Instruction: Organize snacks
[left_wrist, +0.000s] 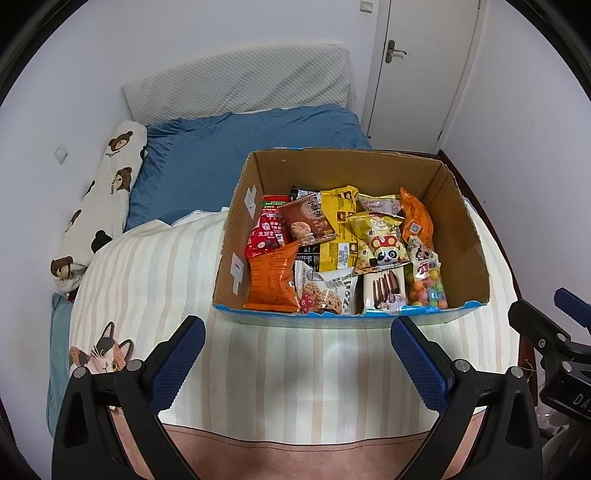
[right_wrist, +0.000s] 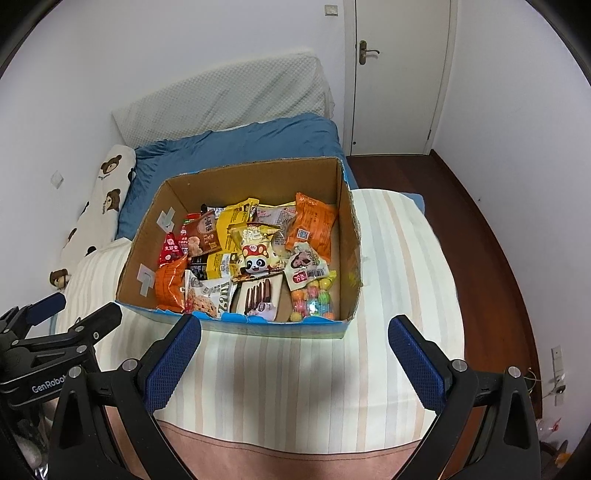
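Both tongs (left_wrist: 297, 328) (right_wrist: 294, 328) agape before box (right_wrist: 236, 321)

I am seeing the bed (left_wrist: 280, 373) carrying a cardboard box (left_wrist: 461, 236), a blue pillow (left_wrist: 207, 166) and a bear-print bolster (left_wrist: 107, 206) lying directly on it.

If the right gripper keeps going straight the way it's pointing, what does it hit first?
Probably the near wall of the box, just ahead of the open right gripper; only striped bedding lies between. If it rides higher, it would clear the rim and meet the snacks.
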